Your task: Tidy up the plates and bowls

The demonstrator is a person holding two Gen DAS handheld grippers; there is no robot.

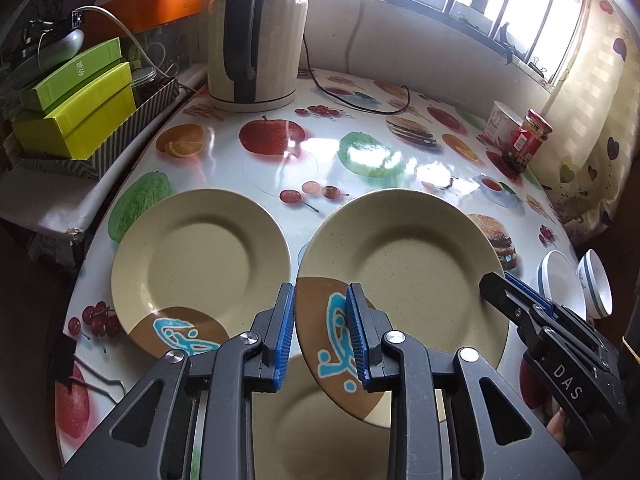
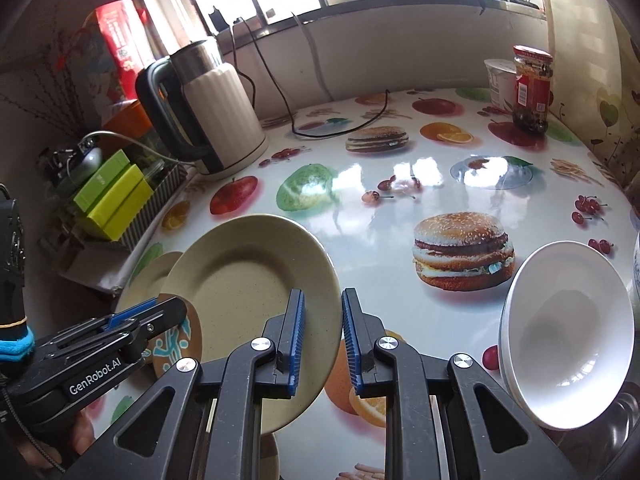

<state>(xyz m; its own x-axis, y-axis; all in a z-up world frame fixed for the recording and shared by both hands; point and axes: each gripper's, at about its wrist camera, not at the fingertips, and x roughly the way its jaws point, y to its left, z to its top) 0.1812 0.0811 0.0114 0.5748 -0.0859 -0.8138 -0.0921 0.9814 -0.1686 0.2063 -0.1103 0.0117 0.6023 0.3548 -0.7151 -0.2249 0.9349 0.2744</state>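
Note:
A beige plate (image 1: 420,280) (image 2: 248,288) with a brown patch and blue figure hangs tilted above the fruit-print table (image 1: 280,168). My left gripper (image 1: 320,336) (image 2: 176,312) is shut on its brown-patched left rim. My right gripper (image 2: 322,340) (image 1: 496,284) is shut on the opposite rim. A second matching plate (image 1: 200,264) (image 2: 148,276) lies flat on the table to the left. A third plate (image 1: 320,432) (image 2: 270,456) lies beneath the held one, mostly hidden by the grippers. White bowls (image 1: 560,280) (image 2: 572,340) stand tilted at the right edge.
A cream kettle (image 1: 256,40) (image 2: 216,112) with its black cord (image 1: 360,104) stands at the back left. A red-lidded jar (image 1: 528,136) (image 2: 532,84) and a white cup (image 1: 500,124) sit at the back right. Green boxes (image 1: 80,100) fill a striped tray off the left edge.

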